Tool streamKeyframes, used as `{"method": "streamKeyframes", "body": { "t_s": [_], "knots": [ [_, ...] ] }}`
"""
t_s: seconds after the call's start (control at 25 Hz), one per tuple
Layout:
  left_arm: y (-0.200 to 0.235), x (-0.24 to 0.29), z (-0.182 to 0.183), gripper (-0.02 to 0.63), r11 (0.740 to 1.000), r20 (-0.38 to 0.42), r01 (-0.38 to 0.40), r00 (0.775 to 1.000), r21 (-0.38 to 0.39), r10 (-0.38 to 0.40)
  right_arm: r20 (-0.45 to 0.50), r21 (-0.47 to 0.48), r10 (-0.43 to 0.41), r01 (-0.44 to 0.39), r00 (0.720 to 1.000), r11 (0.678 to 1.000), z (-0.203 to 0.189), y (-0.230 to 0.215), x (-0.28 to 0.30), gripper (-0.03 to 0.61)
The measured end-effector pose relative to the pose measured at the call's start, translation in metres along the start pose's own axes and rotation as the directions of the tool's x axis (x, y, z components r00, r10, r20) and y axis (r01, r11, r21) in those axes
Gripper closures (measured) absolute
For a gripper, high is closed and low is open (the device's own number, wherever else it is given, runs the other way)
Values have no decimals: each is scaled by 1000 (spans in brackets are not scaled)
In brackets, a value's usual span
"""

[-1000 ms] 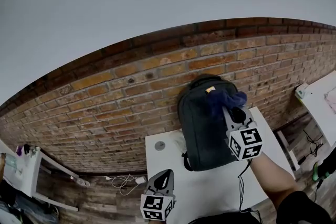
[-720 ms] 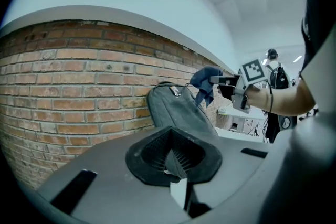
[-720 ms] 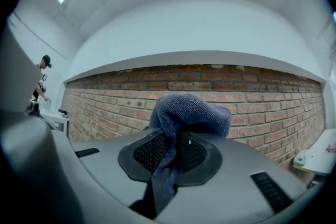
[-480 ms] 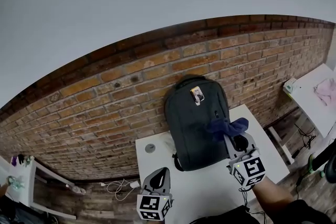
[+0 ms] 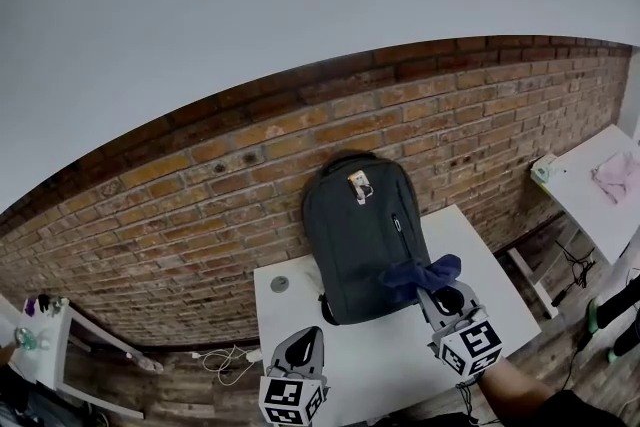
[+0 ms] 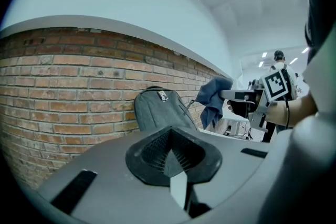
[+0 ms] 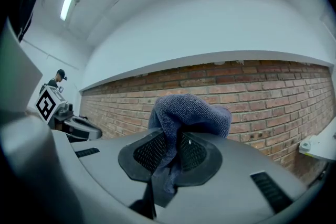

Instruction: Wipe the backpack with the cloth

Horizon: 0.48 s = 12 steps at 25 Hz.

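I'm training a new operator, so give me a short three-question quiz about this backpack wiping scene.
1. True or false: the left gripper holds the cloth.
2. The backpack is: A) upright against the brick wall; B) flat on the floor; C) hanging from a hook.
3. Fill in: the backpack stands on a ___ table.
Key: 1 false, the right gripper holds it; 2 A; 3 white.
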<state>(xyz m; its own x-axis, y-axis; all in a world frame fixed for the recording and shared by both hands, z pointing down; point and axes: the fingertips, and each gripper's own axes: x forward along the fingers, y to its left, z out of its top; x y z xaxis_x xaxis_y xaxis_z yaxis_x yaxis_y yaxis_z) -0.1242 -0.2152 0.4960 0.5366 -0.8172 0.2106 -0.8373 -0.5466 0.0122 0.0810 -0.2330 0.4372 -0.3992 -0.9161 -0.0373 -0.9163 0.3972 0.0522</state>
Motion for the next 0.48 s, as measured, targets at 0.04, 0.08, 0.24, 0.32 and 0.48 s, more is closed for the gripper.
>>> {"method": "streamKeyframes", "body": {
  "t_s": [0.04, 0.08, 0.24, 0.32, 0.48],
  "knots": [
    [-5, -3, 1, 624, 1000, 0, -5, 1000, 5, 5, 0, -2, 2, -2, 1000, 1000, -1, 0, -10, 529],
    [-11, -6, 2, 624, 1000, 2, -12, 1000, 9, 12, -2, -6, 4, -4, 1000, 1000, -1, 1, -21, 529],
    [-41, -24, 9, 624, 999, 20, -40, 999, 20, 39, -11, -10, 29, -29, 1000, 1000, -4, 2, -71, 529],
    [-61, -36, 7, 624, 999, 21, -46, 999, 25, 46, -12, 7, 30, -30, 999, 1000, -6, 1, -100, 529],
    [-103, -60, 3, 624, 998, 28, -52, 998, 32, 52, -9, 29, 30, -30, 1000, 999, -7, -5, -151, 529]
  ]
}}
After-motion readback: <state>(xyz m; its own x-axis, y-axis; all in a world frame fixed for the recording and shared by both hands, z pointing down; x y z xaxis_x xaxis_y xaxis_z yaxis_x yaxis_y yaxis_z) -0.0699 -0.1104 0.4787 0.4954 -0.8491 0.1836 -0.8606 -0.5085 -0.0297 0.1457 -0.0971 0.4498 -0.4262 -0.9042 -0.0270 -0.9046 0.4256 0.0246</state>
